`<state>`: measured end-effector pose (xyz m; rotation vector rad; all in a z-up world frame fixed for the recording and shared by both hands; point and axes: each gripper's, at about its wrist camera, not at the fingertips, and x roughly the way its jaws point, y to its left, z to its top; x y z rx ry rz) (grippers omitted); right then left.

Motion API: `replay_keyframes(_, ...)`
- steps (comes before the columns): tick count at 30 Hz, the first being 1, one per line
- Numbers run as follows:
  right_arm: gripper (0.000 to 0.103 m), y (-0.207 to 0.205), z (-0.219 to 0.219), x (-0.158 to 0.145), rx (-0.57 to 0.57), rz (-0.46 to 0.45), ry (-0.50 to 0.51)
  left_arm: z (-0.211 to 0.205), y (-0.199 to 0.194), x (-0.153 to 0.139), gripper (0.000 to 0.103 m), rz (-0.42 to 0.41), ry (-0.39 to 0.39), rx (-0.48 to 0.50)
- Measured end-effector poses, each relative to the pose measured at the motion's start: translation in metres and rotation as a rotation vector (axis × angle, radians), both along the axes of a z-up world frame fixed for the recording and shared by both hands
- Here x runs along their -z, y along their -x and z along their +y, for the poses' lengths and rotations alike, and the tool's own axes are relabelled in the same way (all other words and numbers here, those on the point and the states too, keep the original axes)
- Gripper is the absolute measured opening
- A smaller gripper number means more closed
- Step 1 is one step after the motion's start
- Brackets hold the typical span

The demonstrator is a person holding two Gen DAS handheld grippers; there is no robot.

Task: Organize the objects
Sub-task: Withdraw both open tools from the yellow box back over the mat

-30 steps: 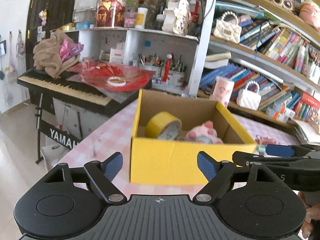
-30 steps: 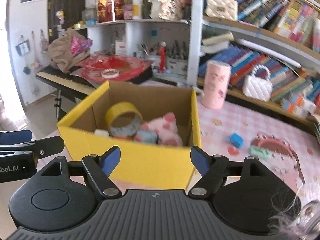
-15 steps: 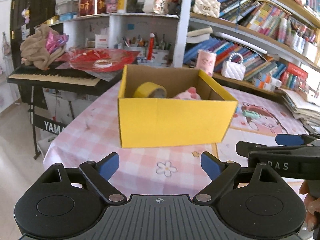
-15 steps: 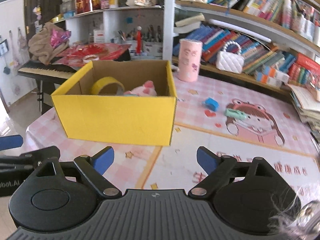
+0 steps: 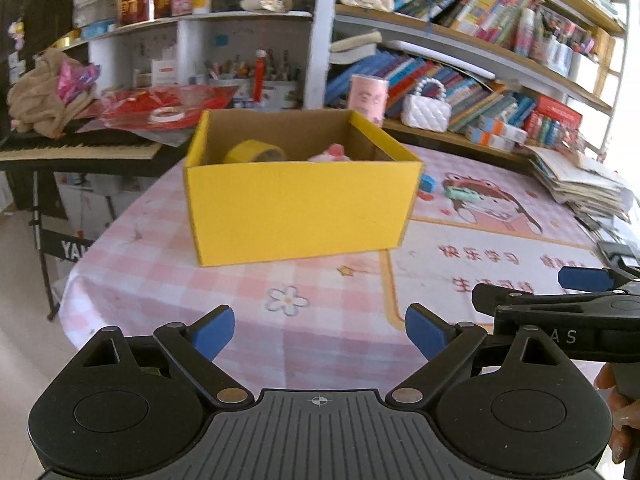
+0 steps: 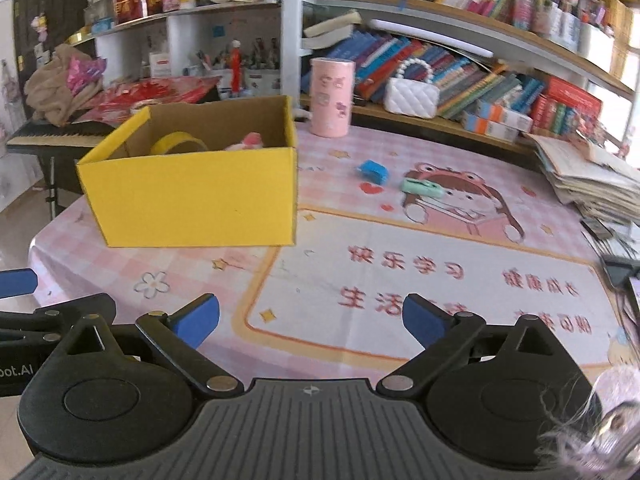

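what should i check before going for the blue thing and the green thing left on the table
1. Left gripper free: ok, open with nothing between its fingers.
2. Right gripper free: ok, open and empty too.
3. Targets in sight: ok, the blue item and the green item lie on the tablecloth, apart from each other.
4. Path to them: ok, nothing stands between the right gripper and either item.
5. Room in the yellow box: cannot tell, the tape roll and pink toy show above the rim, the floor is hidden.
6. Box upright with its top open: ok.
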<state>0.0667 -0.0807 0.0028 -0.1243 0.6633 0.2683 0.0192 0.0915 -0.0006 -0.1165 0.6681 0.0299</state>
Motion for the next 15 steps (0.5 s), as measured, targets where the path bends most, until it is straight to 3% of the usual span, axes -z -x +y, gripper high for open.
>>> replay_keyframes(15, 0.099, 0.018, -0.056, 0.005, 0.182, 0.010, -0.014, -0.047, -0.011, 0.003, 0.094, 0.010, -0.007, 0.173)
